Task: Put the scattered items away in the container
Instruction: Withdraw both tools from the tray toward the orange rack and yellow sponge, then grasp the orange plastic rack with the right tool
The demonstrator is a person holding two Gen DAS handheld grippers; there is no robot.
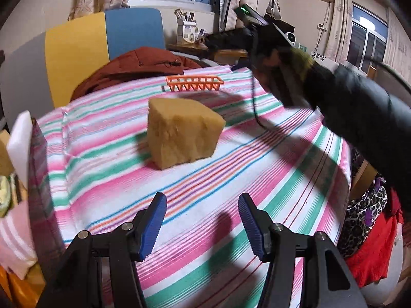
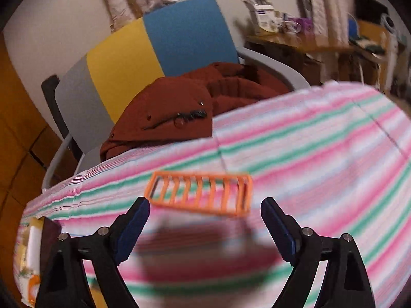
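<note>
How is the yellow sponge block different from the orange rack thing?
The sponge block is a chunky, solid, dull-yellow lump; the orange rack is low, thin and full of open slots. The sponge sits mid-cloth; the rack lies nearer the far edge, by the red coat. Both rest loose on the striped cloth, held by neither claw.

Both wrist cameras are looking steeply down along their fingers, close over the striped surface [image 1: 231, 159], sharing the orange rack [image 1: 194, 83] and chair [image 1: 102, 38].

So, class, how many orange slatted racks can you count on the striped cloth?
1. The orange slatted rack lies near the cloth's far edge, beyond the yellow sponge block and just ahead of the right gripper. Others may be hidden.
</note>
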